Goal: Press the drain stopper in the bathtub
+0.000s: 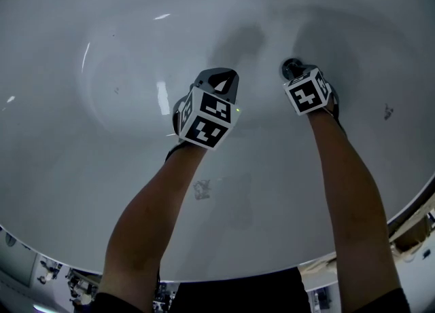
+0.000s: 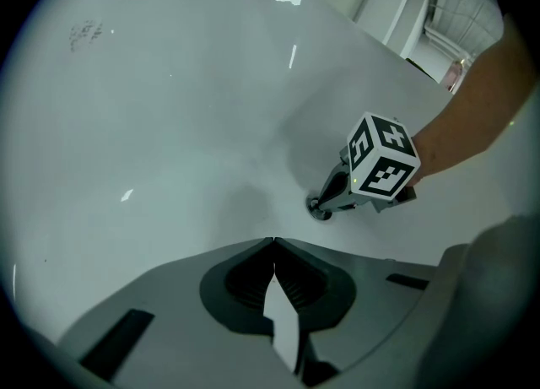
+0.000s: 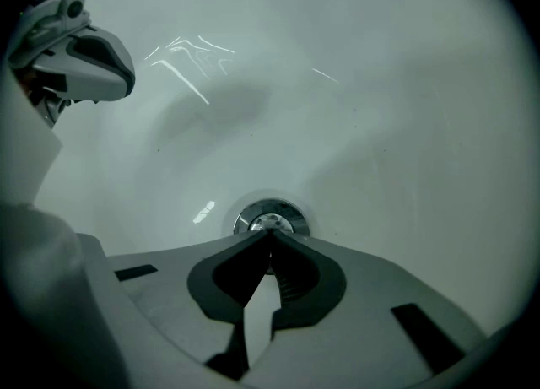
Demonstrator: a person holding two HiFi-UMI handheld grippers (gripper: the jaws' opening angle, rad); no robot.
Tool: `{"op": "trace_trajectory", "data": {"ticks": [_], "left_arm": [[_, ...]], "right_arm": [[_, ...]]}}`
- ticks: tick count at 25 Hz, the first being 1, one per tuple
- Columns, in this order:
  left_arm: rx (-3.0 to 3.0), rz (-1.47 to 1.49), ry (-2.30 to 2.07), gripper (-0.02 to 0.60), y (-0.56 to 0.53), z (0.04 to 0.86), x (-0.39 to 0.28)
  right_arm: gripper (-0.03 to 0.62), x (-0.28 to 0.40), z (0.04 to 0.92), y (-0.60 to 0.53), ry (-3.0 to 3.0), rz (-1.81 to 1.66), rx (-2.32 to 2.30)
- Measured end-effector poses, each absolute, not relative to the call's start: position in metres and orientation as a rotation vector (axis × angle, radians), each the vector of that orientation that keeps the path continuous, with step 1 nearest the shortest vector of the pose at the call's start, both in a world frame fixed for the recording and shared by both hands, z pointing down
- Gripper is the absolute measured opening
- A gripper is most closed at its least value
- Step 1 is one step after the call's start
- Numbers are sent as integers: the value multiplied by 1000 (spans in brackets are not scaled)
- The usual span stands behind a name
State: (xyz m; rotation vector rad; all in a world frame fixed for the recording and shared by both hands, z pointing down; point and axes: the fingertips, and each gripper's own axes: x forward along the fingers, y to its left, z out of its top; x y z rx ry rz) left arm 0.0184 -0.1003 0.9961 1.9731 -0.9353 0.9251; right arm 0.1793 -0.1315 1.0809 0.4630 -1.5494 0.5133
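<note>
Risk of skidding: right gripper (image 3: pixel 270 232), tips pressed together and empty, at the centre of the drain stopper (image 3: pixel 271 215), far right on the bathtub (image 1: pixel 102 142) floor. Could slide off that round, polished chrome if pushed aslant. Glossy, smoothly curved white enamel all round. Left gripper (image 2: pixel 272 240) likewise pinched together on nothing, hovering just left.
</note>
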Motion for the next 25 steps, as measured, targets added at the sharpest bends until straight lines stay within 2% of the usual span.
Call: {"op": "trace_trajectory", "data": {"ticks": [6,9,14,22,25], "left_arm": [[1982,961,-943,17,-92,992,11],[1980,990,-941,17,-81,983,6],[1944,928,-1001,17,-81,937,5],[1912,793,-1073,17,-70,796,8],[1880,733,-1072,16,-49,733,13]], "right_arm": [[18,180,1077,-133,-1602,631,559],[14,178,1058,-138,-1643,581,575],[14,183,1019,-129,-1669,627,624],[15,172,876,-101,-1759,679,609],[14,183,800,-85,-1779,856,770]]}}
